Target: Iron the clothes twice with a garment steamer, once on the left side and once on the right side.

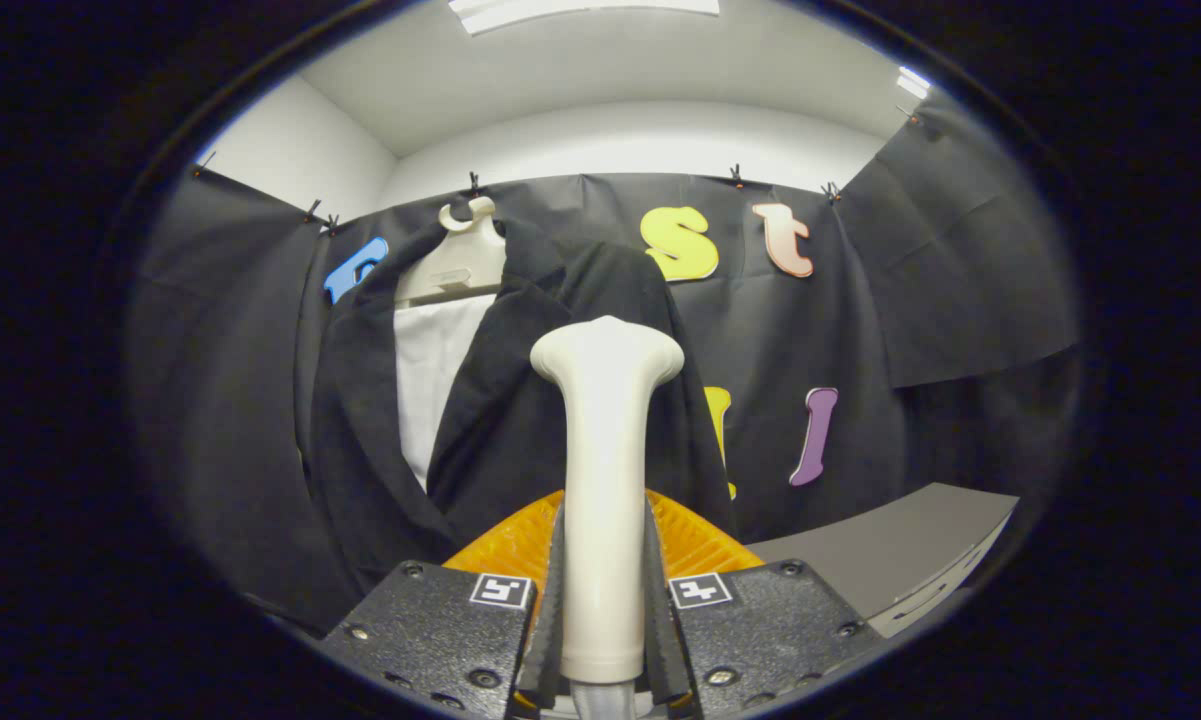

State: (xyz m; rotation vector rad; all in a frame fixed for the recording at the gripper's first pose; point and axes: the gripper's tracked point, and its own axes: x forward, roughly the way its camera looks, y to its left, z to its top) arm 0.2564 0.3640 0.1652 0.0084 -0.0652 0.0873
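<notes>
We see the garment steamer (pixel 605 470) standing upright between the two fingers, its cream handle rising from the grip and flaring into a wider head at the top. That head sits in front of the dark jacket (pixel 520 400), over the panel on our right of the open front. Whether the head touches the cloth or hangs just short of it we cannot tell from this angle. We judge the steamer is held tall and square like this so that its face can meet the fabric flat and travel along one side of the garment.

The jacket hangs on a pale hanger (pixel 457 265) against the booth's black wall, with a white lining or shirt (pixel 430 370) showing in the gap between its two front panels. Hanging free keeps the cloth straight under its own weight, which suits steaming one side and then the other.

The gripper (pixel 605 610) is drawn in narrow, both fingers pressing on the lower handle from either side, so the steamer is firmly clamped and not merely resting there. An orange ribbed part (pixel 695 535) shows just behind the fingers on both sides of the handle; it looks to us like a piece of the gripper itself. At the base of the handle a short grey stub (pixel 600 700), probably the hose, drops out of sight.

Off to our right, beyond the fingers, a grey counter (pixel 900 545) edge runs along the wall.
</notes>
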